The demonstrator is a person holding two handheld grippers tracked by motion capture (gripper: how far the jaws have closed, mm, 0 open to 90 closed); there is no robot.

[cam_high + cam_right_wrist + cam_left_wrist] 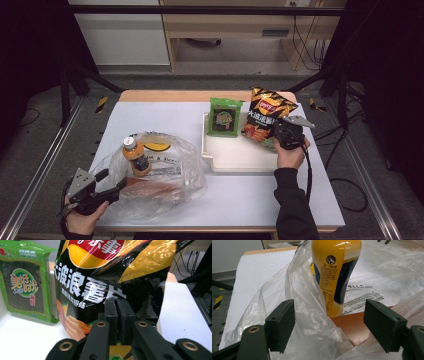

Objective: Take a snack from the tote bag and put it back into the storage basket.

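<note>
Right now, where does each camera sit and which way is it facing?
High view: above the person's side, looking forward and down on the table; both forearms, left gripper and right gripper show.
Left gripper view: rides the left gripper, looking between open jaws at the plastic bag and bottle.
Right gripper view: rides the right gripper, jaws shut on the chip bag, seaweed pack beside it.
Shared: high and left views both show bottle and bag; high and right views both show the two snack packs.
</note>
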